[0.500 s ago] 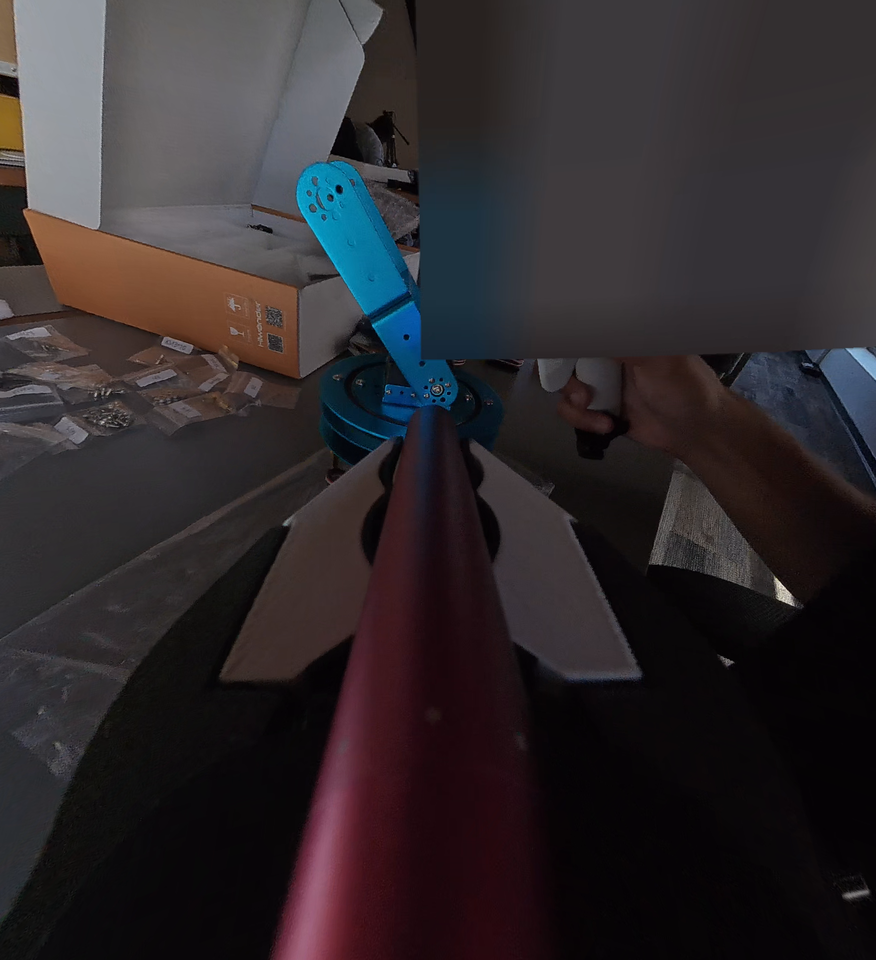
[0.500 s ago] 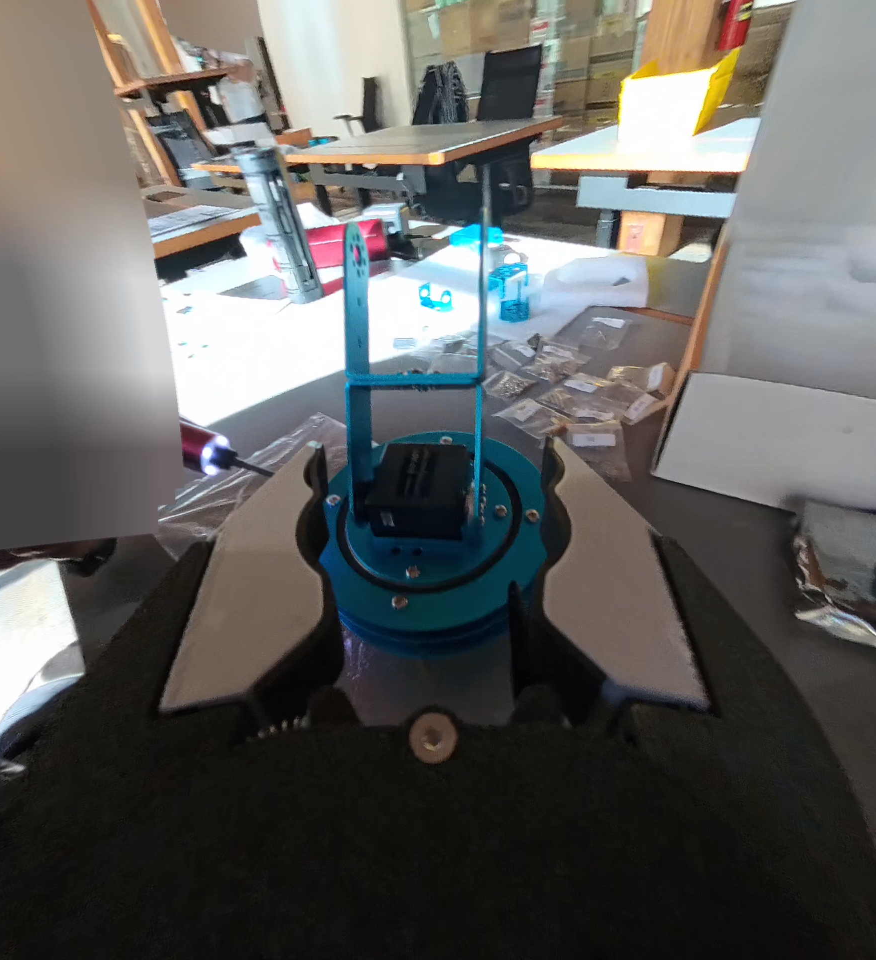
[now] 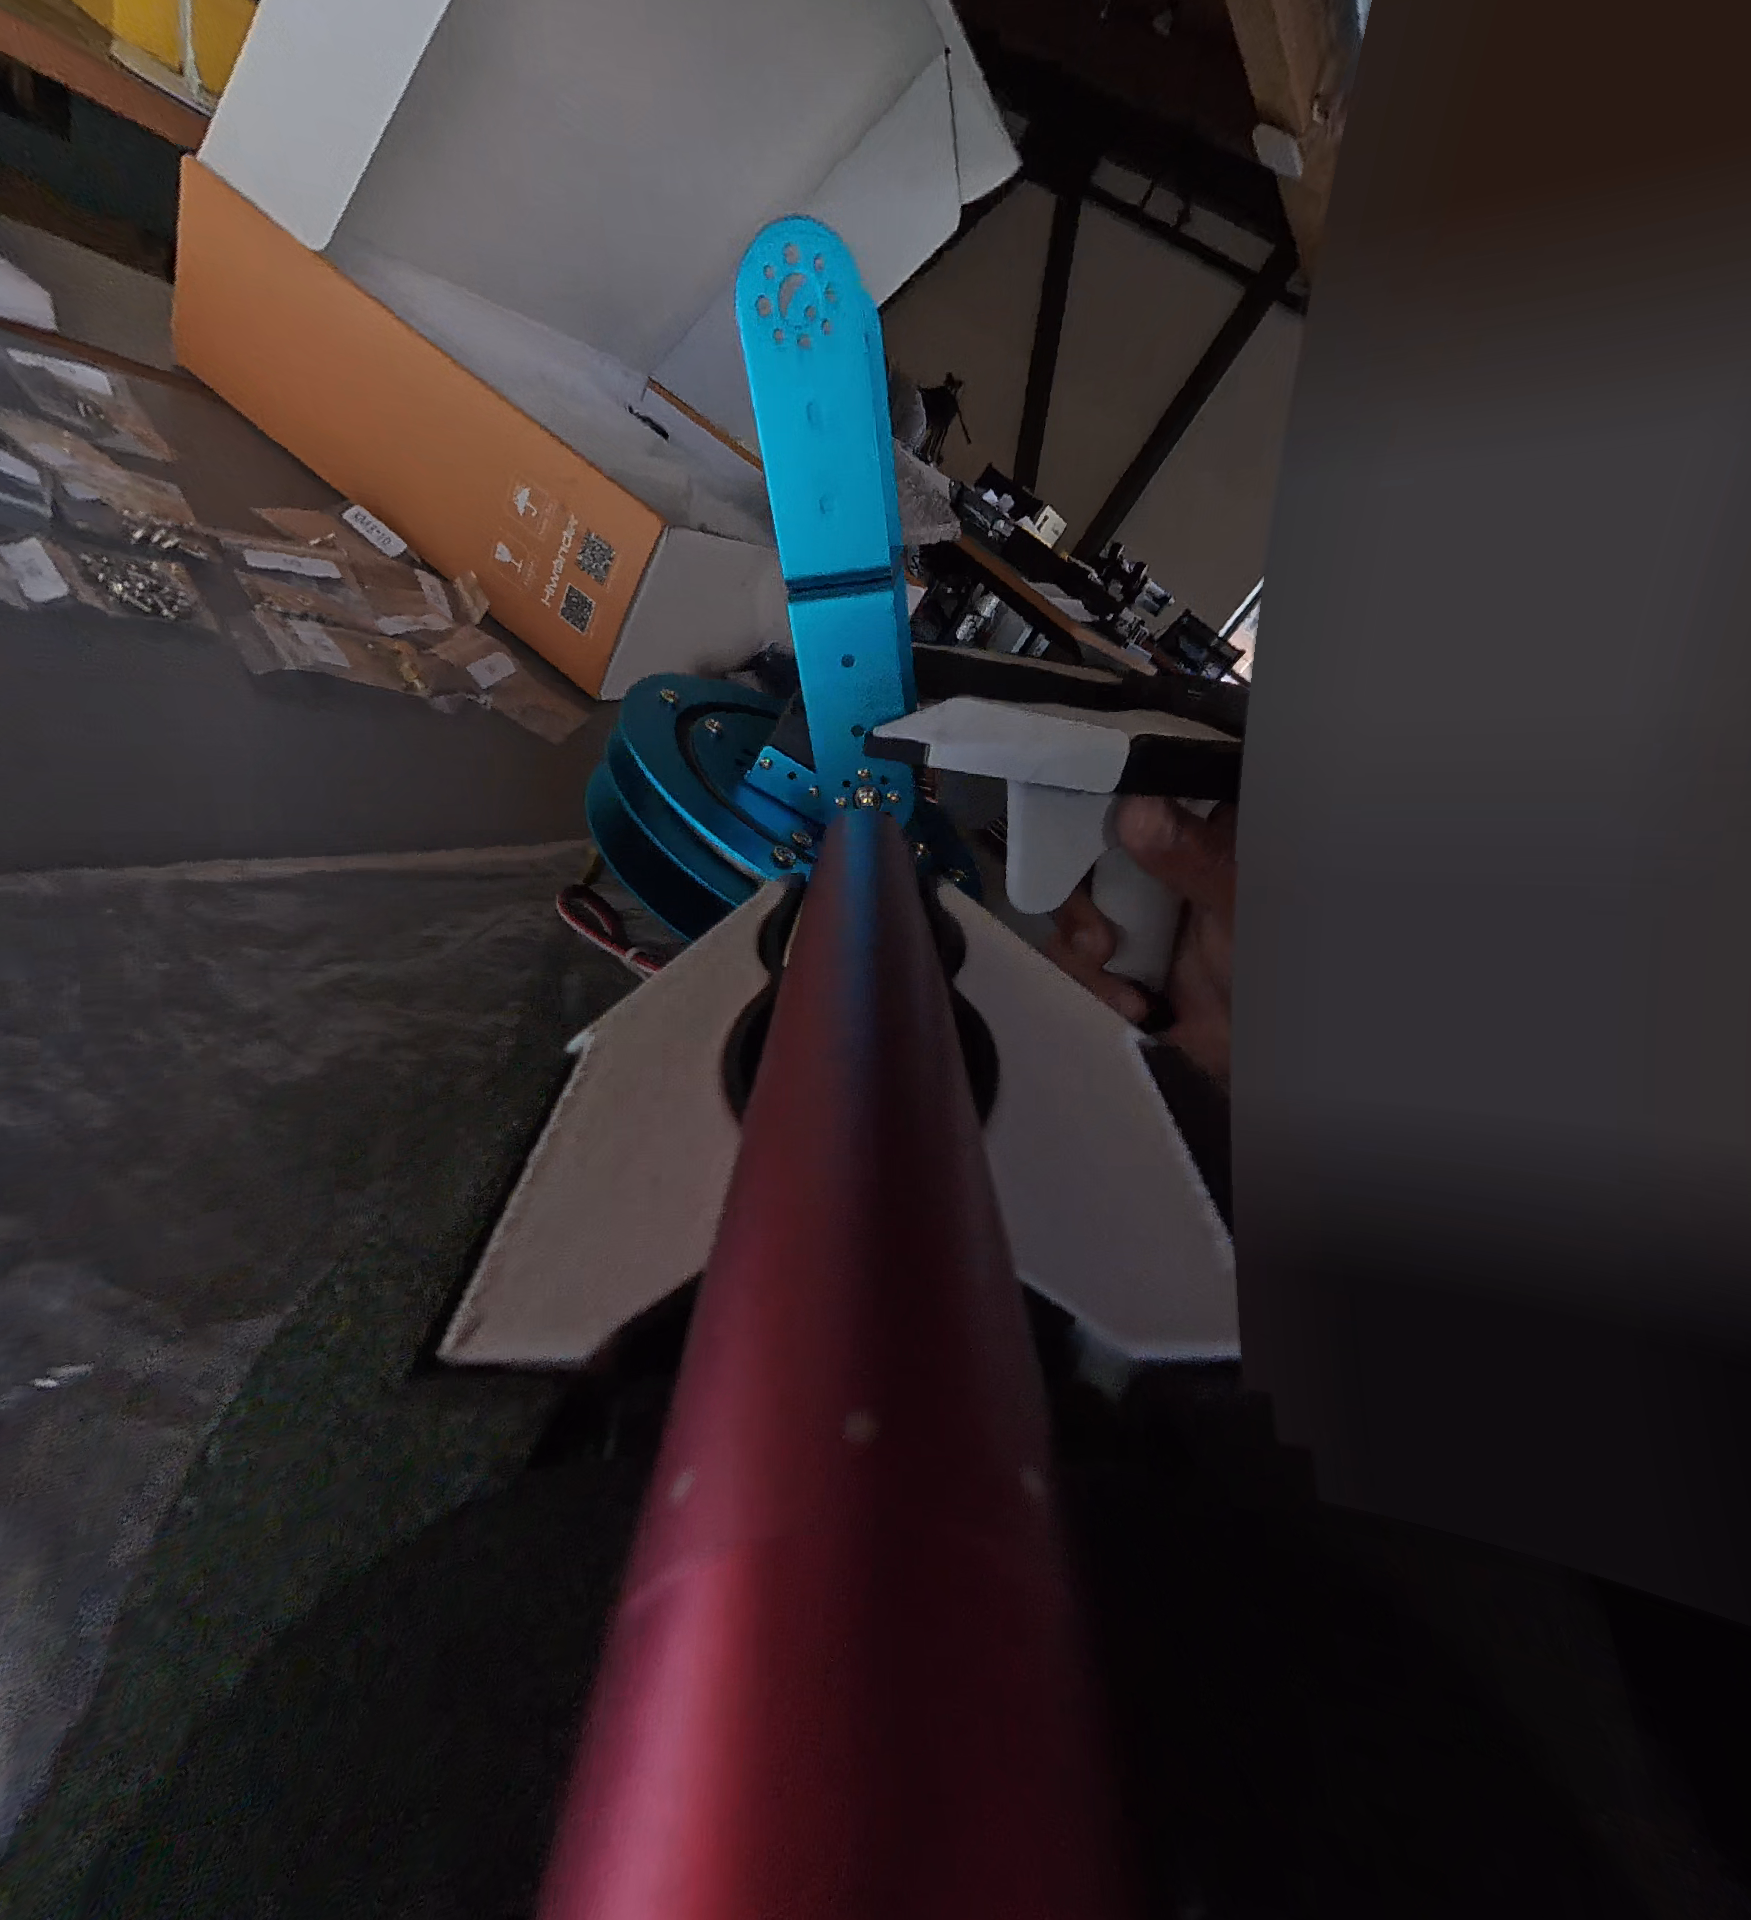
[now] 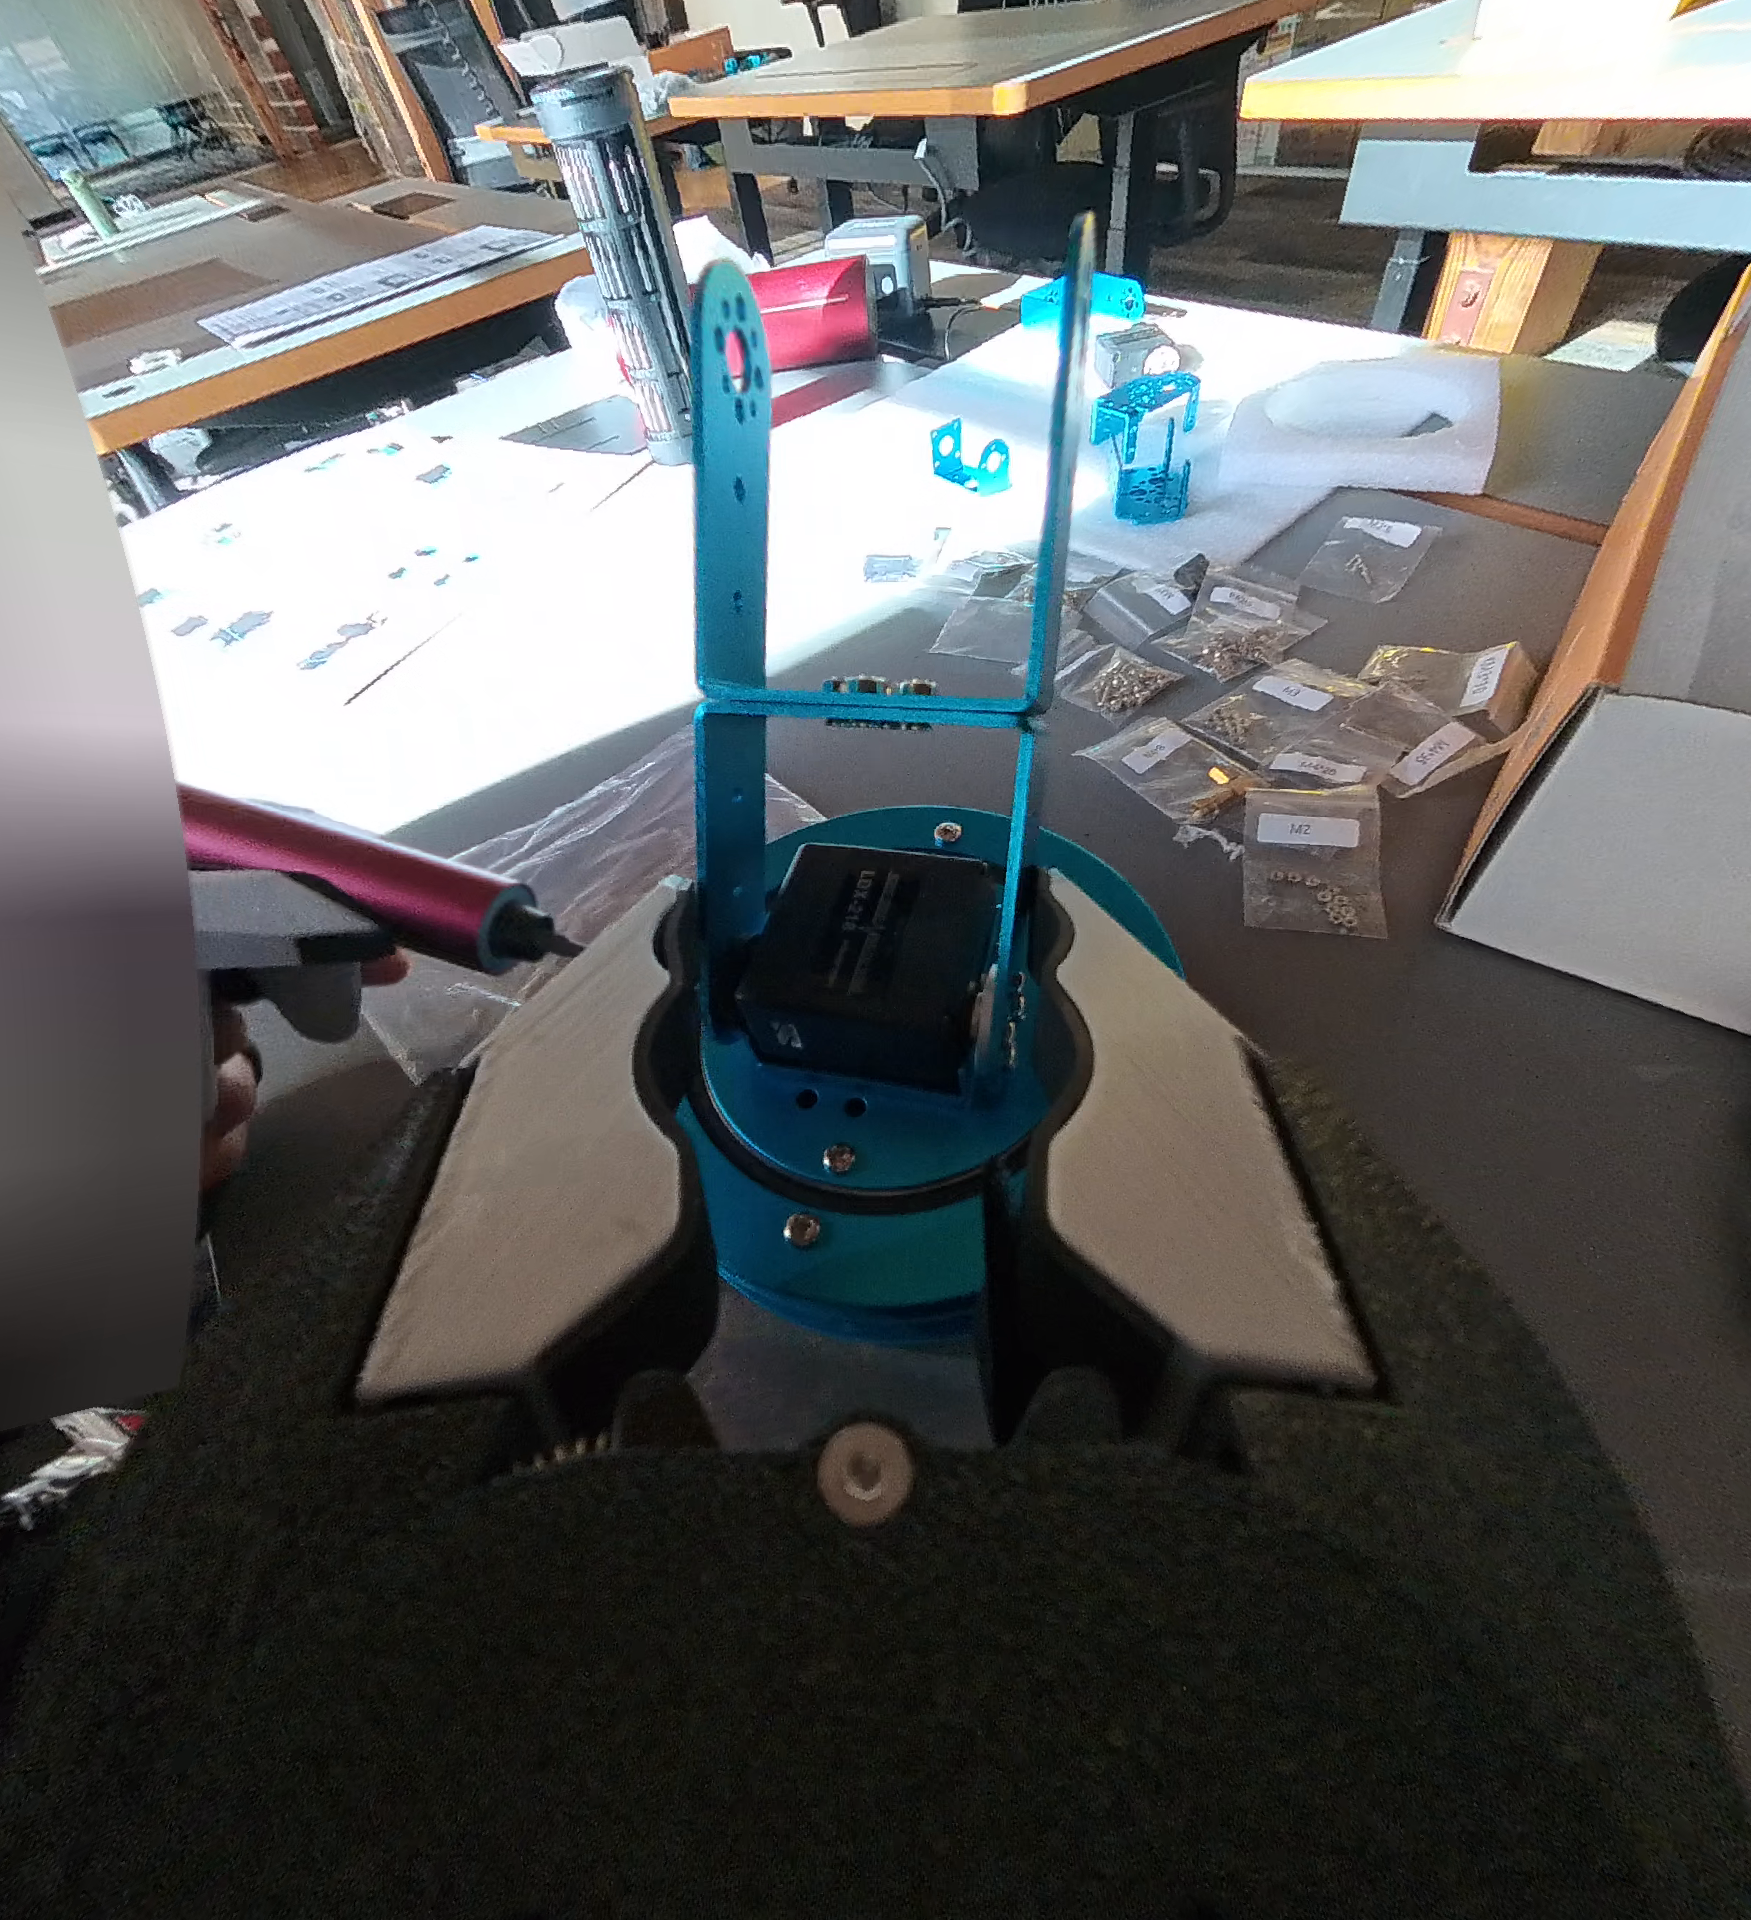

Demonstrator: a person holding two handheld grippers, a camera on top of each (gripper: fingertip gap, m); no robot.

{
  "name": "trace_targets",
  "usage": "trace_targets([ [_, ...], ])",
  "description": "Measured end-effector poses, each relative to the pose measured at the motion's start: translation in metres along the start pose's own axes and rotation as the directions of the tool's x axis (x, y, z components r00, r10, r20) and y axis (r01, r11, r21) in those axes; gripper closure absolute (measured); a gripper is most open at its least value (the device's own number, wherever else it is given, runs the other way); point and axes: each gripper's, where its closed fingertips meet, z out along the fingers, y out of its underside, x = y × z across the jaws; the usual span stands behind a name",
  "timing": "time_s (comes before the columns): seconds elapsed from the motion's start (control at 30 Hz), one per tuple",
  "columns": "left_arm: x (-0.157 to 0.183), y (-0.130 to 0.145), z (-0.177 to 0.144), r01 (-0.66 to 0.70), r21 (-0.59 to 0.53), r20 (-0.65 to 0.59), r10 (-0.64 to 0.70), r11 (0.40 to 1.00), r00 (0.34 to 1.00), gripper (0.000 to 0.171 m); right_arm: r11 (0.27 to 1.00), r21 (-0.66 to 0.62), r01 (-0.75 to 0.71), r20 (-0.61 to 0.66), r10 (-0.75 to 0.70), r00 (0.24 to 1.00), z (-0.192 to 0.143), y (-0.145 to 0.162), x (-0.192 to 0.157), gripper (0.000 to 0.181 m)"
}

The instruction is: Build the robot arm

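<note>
My left gripper (image 3: 866,925) clamps the red screwdriver (image 3: 850,1351), tip at a bracket (image 3: 829,499) screw; right gripper (image 4: 866,997) clamps the blue round base (image 4: 850,1236).

A red screwdriver (image 3: 850,1351) is clamped between the left gripper (image 3: 855,935) fingers, its tip met by a screw on the blue bracket (image 3: 835,540) just ahead.

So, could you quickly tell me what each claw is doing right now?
Left claw: shut on the red screwdriver.
Right claw: shut on the blue round base.
</note>
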Motion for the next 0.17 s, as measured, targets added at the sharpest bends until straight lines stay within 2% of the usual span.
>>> trace_targets([
  [0.03,0.0011,0.0019,0.0003,0.030,0.017,0.004,-0.030,0.999,1.000,0.150,1.000,-0.003,0.001,0.001,-0.001,1.000,0.0000,0.0001,-0.0001,0.120],
  [0.17,0.0031,0.0048,-0.0033,0.075,0.084,0.039,-0.078,0.994,0.996,0.150,1.000,-0.013,0.010,0.009,-0.010,1.000,-0.0001,0.0006,-0.0003,0.119],
])
